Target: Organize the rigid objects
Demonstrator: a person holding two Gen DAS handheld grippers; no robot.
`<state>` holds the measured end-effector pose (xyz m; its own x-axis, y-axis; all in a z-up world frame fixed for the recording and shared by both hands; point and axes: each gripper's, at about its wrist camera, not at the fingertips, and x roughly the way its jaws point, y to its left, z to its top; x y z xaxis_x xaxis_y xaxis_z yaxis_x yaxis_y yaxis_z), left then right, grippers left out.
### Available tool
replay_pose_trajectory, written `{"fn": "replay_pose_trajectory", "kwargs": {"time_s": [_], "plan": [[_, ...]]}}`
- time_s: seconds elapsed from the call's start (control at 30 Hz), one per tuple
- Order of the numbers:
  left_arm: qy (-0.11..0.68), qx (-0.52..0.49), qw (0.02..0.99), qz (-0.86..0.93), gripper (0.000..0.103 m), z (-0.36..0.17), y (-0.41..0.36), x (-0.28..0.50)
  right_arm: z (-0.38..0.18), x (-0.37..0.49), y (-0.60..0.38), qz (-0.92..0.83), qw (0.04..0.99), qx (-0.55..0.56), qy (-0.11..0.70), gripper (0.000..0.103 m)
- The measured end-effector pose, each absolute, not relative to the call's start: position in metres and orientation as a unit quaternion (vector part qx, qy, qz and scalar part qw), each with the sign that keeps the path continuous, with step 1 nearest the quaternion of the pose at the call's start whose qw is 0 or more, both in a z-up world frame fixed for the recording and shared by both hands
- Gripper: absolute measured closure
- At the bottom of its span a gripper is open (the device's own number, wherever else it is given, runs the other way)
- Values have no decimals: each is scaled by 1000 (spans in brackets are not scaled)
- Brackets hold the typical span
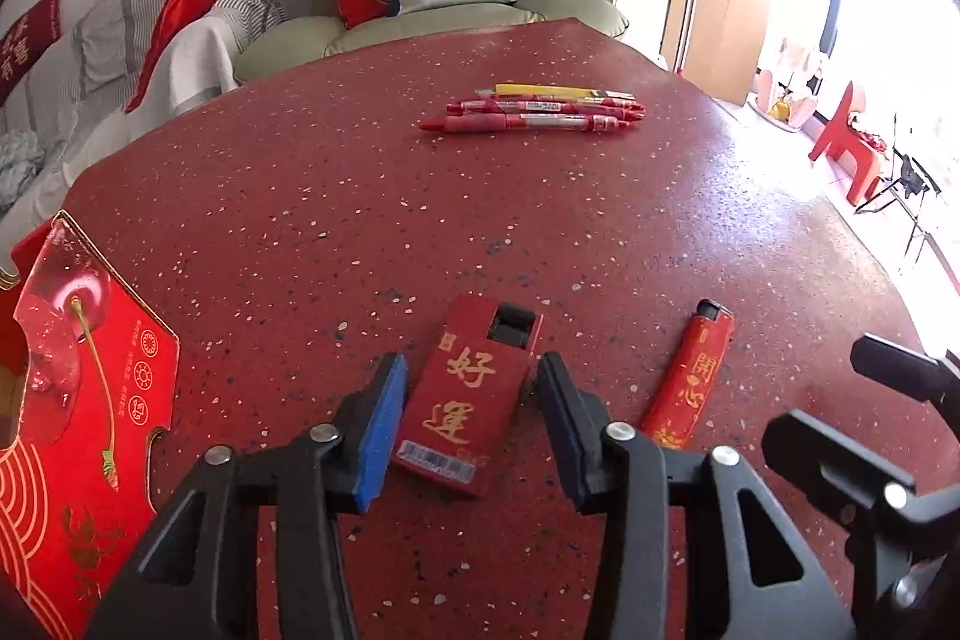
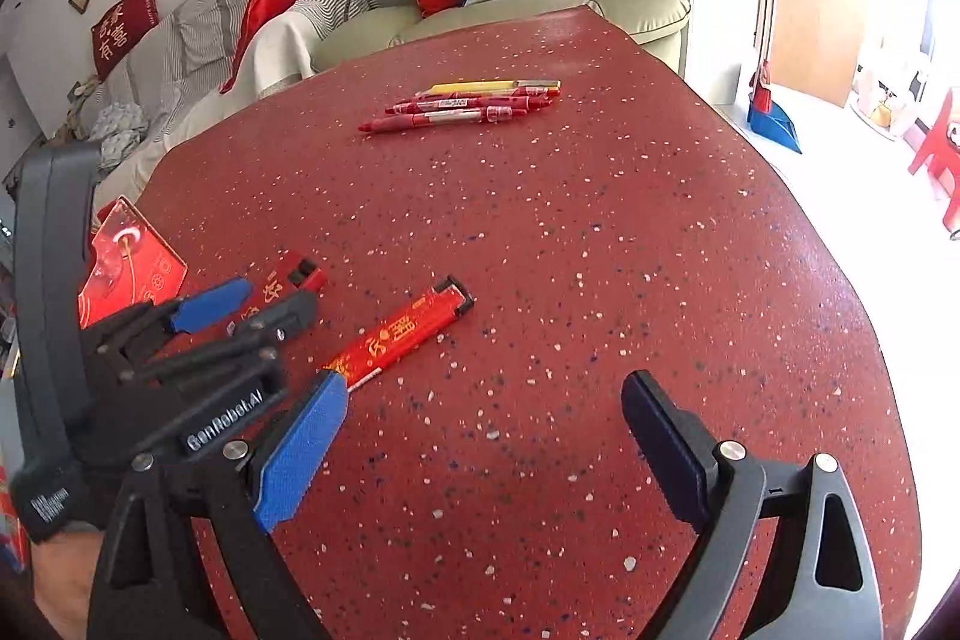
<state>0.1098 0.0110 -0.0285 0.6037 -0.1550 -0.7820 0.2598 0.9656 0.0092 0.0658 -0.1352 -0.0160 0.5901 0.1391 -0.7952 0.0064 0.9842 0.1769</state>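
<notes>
A flat red lighter with gold characters (image 1: 465,394) lies on the red speckled table between the fingers of my left gripper (image 1: 468,400), which is open around it with a small gap each side. It also shows in the right wrist view (image 2: 282,286). A slim red lighter (image 1: 690,376) lies to its right; in the right wrist view it (image 2: 402,334) lies just ahead of my right gripper's left finger. My right gripper (image 2: 480,436) is open and empty over bare table.
Several red pens and a yellow one (image 1: 540,112) lie side by side at the far side of the table (image 1: 300,220); they show in the right wrist view too (image 2: 468,103). A red cherry box (image 1: 78,400) stands at the left edge. A sofa and armchair are beyond.
</notes>
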Motion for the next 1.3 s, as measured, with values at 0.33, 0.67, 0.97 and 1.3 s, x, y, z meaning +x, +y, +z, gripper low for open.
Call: {"fn": "replay_pose_trajectory", "kwargs": {"time_s": [0.33, 0.67, 0.97, 1.3], "plan": [[425, -49, 903, -29, 64, -26, 61, 114, -28, 88, -111, -21, 881, 93, 462, 9], [424, -77, 902, -7, 64, -28, 75, 112, -31, 94, -92, 14, 891, -1, 453, 80], [427, -65, 902, -18, 64, -29, 68, 115, -34, 88, -95, 45, 899, -38, 435, 82], [434, -17, 900, -39, 66, -28, 60, 87, -31, 64, -95, 68, 893, -47, 443, 83]]}}
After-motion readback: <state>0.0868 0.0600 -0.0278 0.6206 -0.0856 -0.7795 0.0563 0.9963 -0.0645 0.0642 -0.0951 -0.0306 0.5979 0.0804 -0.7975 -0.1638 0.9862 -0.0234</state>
